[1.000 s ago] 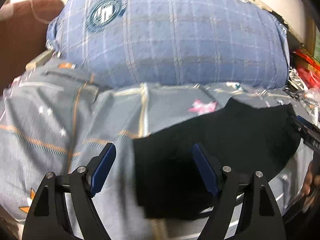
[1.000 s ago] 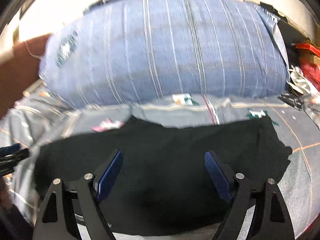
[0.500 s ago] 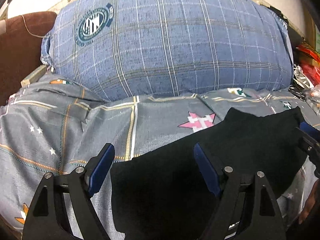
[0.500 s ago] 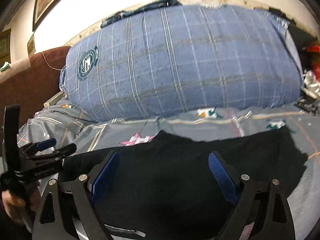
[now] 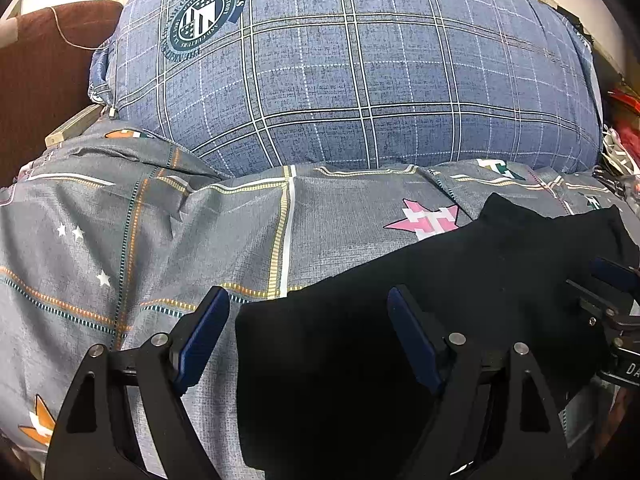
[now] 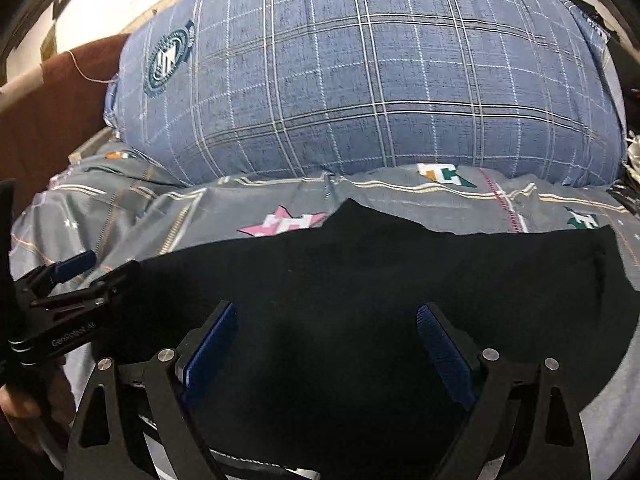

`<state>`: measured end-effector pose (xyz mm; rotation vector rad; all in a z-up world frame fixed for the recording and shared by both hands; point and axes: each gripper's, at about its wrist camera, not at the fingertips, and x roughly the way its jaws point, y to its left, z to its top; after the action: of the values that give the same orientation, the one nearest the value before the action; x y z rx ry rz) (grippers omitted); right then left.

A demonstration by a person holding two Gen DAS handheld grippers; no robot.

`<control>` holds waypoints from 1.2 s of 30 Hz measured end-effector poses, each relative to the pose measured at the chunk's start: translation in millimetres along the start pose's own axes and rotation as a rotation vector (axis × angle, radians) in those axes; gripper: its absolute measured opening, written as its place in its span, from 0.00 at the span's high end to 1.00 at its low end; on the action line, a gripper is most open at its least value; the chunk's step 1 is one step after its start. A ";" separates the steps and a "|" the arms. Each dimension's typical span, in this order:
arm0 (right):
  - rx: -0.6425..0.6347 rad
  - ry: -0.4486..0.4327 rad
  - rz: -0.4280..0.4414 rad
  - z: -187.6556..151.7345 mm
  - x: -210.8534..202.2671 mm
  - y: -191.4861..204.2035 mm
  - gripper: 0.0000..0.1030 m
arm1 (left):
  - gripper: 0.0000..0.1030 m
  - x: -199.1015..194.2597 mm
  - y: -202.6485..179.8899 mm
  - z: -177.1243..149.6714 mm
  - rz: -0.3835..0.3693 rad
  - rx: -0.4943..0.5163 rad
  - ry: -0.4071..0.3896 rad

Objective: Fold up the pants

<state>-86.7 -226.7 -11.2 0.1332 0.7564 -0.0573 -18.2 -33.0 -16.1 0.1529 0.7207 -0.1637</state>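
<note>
The black pants (image 5: 460, 280) lie flat in a wide folded band on the grey patterned bedsheet (image 5: 160, 240); they also fill the lower half of the right wrist view (image 6: 380, 288). My left gripper (image 5: 308, 312) is open and empty, above the pants' left end, its left finger over bare sheet. My right gripper (image 6: 326, 330) is open and empty above the middle of the pants. The right gripper shows at the right edge of the left wrist view (image 5: 612, 292). The left gripper shows at the left of the right wrist view (image 6: 76, 276).
A big blue plaid pillow (image 5: 360, 72) stands behind the pants, also seen in the right wrist view (image 6: 380, 80). A brown headboard or cushion (image 5: 40, 80) is at the far left. Red and white clutter (image 5: 624, 120) lies at the right edge.
Both grippers have drawn back and up from the pants, which now lie still on the sheet. The views have steadied and show more of the pillow.
</note>
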 end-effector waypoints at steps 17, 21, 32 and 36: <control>-0.089 -0.033 -0.136 2.8 -10.9 4.1 0.11 | 0.20 1.2 -1.4 -4.5 0.014 0.007 -0.020; -0.086 -0.028 -0.138 2.9 -9.1 2.4 0.11 | 0.20 0.3 -0.6 -4.4 0.017 0.004 -0.022; -0.065 -0.009 -0.120 1.1 -3.0 -3.2 0.11 | 0.20 -8.0 7.3 -2.2 0.050 0.001 -0.059; -0.072 -0.014 -0.121 0.2 -1.1 -1.5 0.11 | 0.20 -10.6 10.2 -0.9 0.050 0.000 -0.069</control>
<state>-87.4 -228.1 -10.5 0.0182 0.7513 -0.1451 -24.6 -21.9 -8.9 0.1647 0.6476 -0.1211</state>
